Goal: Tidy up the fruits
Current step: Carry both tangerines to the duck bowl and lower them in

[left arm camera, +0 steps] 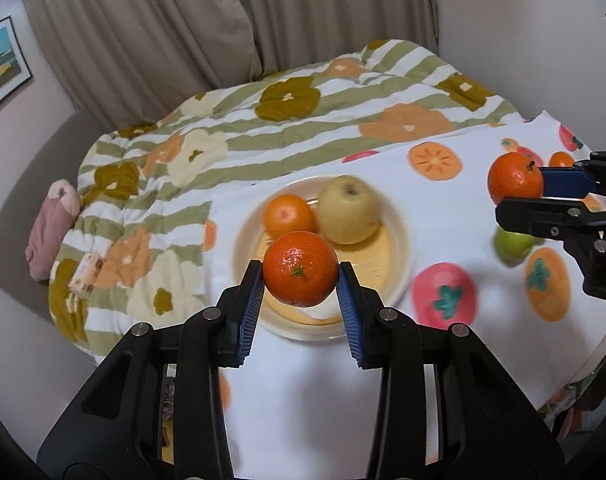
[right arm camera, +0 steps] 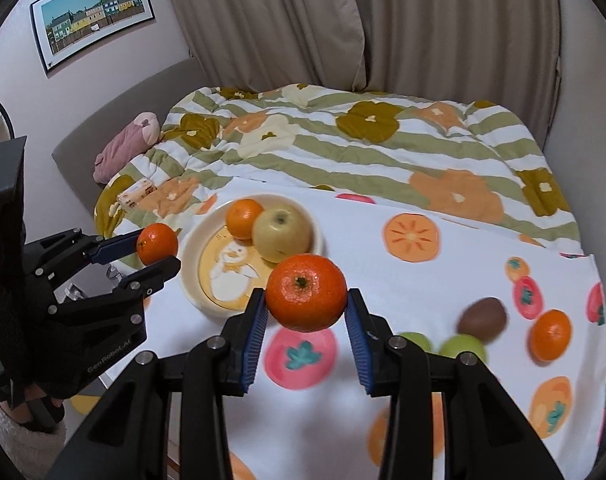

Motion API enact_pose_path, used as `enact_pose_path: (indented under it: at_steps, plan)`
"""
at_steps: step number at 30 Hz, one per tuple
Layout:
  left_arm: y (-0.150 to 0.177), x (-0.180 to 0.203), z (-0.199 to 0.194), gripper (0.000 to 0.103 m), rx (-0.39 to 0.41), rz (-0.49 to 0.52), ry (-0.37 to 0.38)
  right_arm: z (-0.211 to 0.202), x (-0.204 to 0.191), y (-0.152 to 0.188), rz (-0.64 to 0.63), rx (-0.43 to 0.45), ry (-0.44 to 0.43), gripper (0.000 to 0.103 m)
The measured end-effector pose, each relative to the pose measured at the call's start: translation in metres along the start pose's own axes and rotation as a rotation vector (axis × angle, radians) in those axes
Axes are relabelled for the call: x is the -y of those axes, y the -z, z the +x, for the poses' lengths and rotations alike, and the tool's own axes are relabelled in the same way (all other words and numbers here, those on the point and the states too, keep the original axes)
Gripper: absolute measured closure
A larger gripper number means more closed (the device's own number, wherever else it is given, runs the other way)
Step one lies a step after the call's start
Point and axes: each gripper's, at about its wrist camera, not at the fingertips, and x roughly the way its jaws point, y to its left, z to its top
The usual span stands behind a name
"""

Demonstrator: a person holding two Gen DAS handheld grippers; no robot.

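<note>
My left gripper (left arm camera: 300,280) is shut on a tangerine (left arm camera: 300,268) and holds it above the near rim of a cream plate (left arm camera: 399,232). The plate holds an orange (left arm camera: 288,215) and a yellow-green apple (left arm camera: 349,210). My right gripper (right arm camera: 306,308) is shut on a second tangerine (right arm camera: 306,291), in the air to the right of the plate (right arm camera: 191,256). In the right wrist view, a kiwi (right arm camera: 483,318), two green fruits (right arm camera: 463,348) and a loose tangerine (right arm camera: 551,334) lie on the fruit-print cloth (right arm camera: 423,300) at the right. The left gripper (right arm camera: 159,254) with its tangerine (right arm camera: 157,243) shows at the left there.
A flower-print quilt (left arm camera: 263,128) covers the bed behind the cloth. A pink plush (left arm camera: 51,236) and a small packet (left arm camera: 87,272) lie at the quilt's left edge. Curtains (right arm camera: 343,20) hang behind. The cloth's edge drops off at the near left.
</note>
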Motion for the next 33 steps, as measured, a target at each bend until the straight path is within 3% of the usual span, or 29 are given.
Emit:
enact_pose_path:
  at_steps: [9, 18, 31, 32, 33]
  plan:
    - [0.001, -0.041, 0.052, 0.062, -0.036, 0.031, 0.046, 0.053, -0.027, -0.012, 0.034, -0.045, 0.018, 0.067]
    - [0.0, -0.051, 0.105, 0.062, -0.098, 0.08, 0.119, 0.099, -0.027, -0.013, 0.117, -0.104, 0.06, 0.067]
    - [-0.006, -0.05, 0.124, 0.061, -0.13, 0.126, 0.176, 0.103, -0.023, -0.015, 0.179, -0.11, 0.086, 0.067]
    - [-0.006, -0.049, 0.123, 0.06, -0.136, 0.126, 0.166, 0.103, -0.023, -0.015, 0.178, -0.109, 0.085, 0.067]
    - [-0.006, -0.049, 0.123, 0.052, -0.139, 0.128, 0.158, 0.103, -0.022, -0.015, 0.177, -0.11, 0.084, 0.067]
